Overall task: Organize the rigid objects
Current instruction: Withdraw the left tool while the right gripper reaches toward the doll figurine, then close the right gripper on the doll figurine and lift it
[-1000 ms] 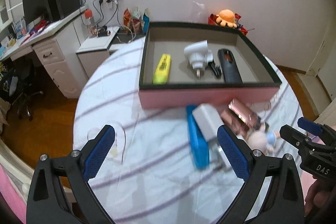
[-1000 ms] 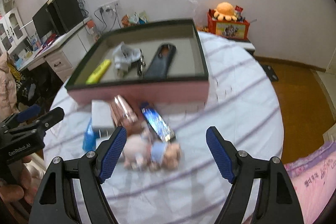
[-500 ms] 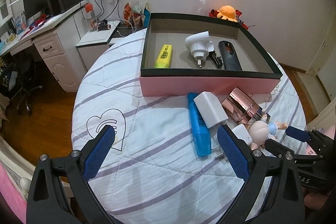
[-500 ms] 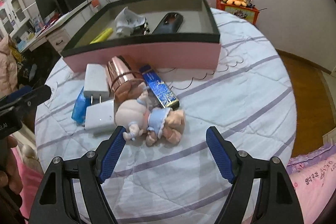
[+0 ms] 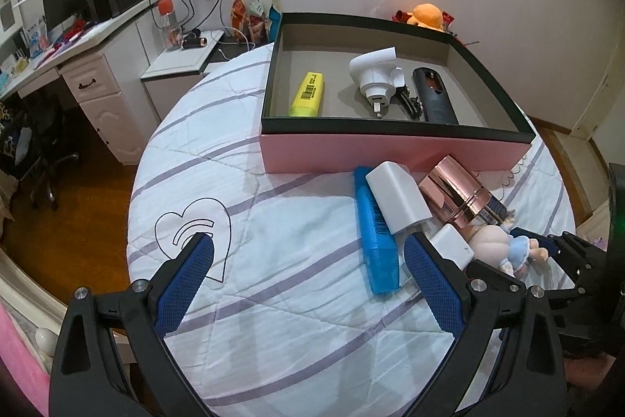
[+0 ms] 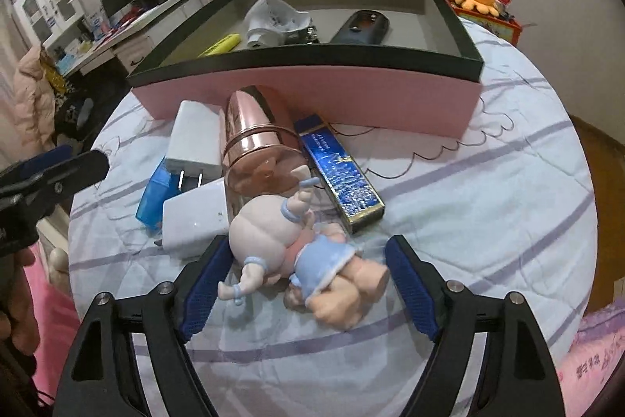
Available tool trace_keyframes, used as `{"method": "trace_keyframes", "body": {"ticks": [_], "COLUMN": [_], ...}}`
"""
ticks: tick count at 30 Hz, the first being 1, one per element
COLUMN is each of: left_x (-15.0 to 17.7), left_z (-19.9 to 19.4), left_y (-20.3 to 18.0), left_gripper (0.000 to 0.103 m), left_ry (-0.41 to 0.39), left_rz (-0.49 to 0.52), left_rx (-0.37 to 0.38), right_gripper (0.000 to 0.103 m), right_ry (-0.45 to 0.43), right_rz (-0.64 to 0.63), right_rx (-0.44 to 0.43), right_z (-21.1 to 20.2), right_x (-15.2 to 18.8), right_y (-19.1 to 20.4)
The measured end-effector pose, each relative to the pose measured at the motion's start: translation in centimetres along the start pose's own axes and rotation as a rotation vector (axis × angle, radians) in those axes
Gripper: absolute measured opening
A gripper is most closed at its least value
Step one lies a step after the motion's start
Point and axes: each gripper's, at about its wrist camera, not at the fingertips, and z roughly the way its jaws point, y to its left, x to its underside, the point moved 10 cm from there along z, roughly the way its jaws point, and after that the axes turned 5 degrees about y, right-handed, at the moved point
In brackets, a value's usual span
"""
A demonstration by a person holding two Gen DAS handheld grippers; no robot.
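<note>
My right claw [image 6: 308,272] straddles the doll [image 6: 297,253], its jaws closing but the pads not yet on it. The doll lies near the desk's [image 5: 273,299] front edge, touching the rose-gold cylinder [image 6: 258,147] and a white charger [image 6: 195,217]. Bare striped cloth lies open to the right. My left claw [image 5: 308,272] hangs wide over empty cloth. The pink box [image 5: 390,151], toward the far edge, holds a yellow highlighter [image 5: 308,94], white plug [image 5: 375,77] and dark remote [image 5: 433,92]. An office desk [image 5: 70,65] stands beyond.
</note>
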Motion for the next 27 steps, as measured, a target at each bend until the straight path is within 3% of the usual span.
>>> {"method": "trace_keyframes", "body": {"ticks": [1, 11, 18, 21, 27], "left_x": [0.0, 0.1, 0.1, 0.2, 0.0], "left_z": [0.1, 0.3, -0.3, -0.4, -0.5], "left_y": [0.0, -0.2, -0.5, -0.2, -0.3], "left_gripper": [0.099, 0.099, 0.099, 0.099, 0.099], "left_ry": [0.002, 0.005, -0.003, -0.001, -0.006], "left_rz": [-0.001, 0.003, 0.01, 0.004, 0.011], "left_rx": [0.0, 0.003, 0.002, -0.001, -0.001], "right_gripper": [0.072, 0.07, 0.078, 0.068, 0.068], "right_ry": [0.001, 0.017, 0.032, 0.017, 0.012], "right_rz": [-0.005, -0.005, -0.145, -0.16, -0.139], "right_rx": [-0.008, -0.03, 0.027, 0.017, -0.002], "right_z": [-0.1, -0.9, 0.3, 0.3, -0.1], "right_x": [0.1, 1.2, 0.9, 0.8, 0.9], "right_y": [0.2, 0.6, 1.5, 1.3, 0.8]}}
